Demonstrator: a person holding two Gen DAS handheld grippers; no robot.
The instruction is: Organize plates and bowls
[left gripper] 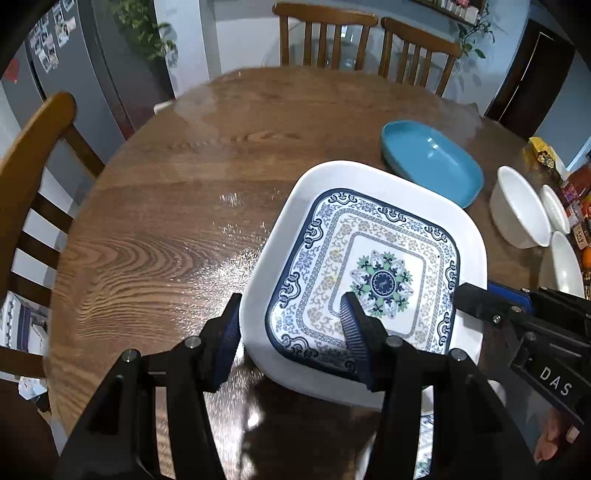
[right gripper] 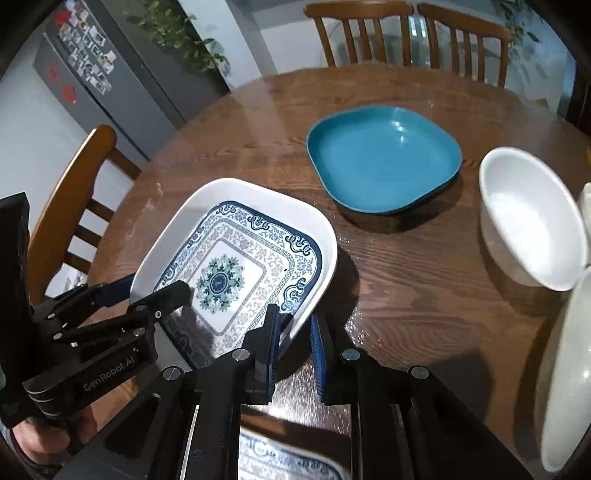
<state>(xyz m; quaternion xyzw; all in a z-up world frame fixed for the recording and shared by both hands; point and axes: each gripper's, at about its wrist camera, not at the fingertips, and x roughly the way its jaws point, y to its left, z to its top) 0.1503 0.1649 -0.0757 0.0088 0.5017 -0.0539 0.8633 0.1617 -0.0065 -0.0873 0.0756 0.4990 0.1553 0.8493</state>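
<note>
A blue-and-white patterned square plate (left gripper: 373, 273) lies inside a larger white square dish (left gripper: 373, 173) on the round wooden table; both show in the right wrist view, plate (right gripper: 236, 273) and dish (right gripper: 236, 188). My left gripper (left gripper: 291, 332) is open, its jaws straddling the near left rim of the stack, one finger over the patterned plate. My right gripper (right gripper: 295, 343) straddles the stack's near right rim with a narrow gap, jaws apart. A teal square plate (right gripper: 384, 158) sits behind. A white bowl (right gripper: 532, 218) stands at the right.
More white dishes (right gripper: 565, 373) sit at the right edge. Another patterned plate (right gripper: 288, 461) lies under my right gripper. Wooden chairs (right gripper: 406, 33) ring the table. Packets and clutter (left gripper: 569, 192) line the far right. A grey fridge (right gripper: 96, 74) stands at the left.
</note>
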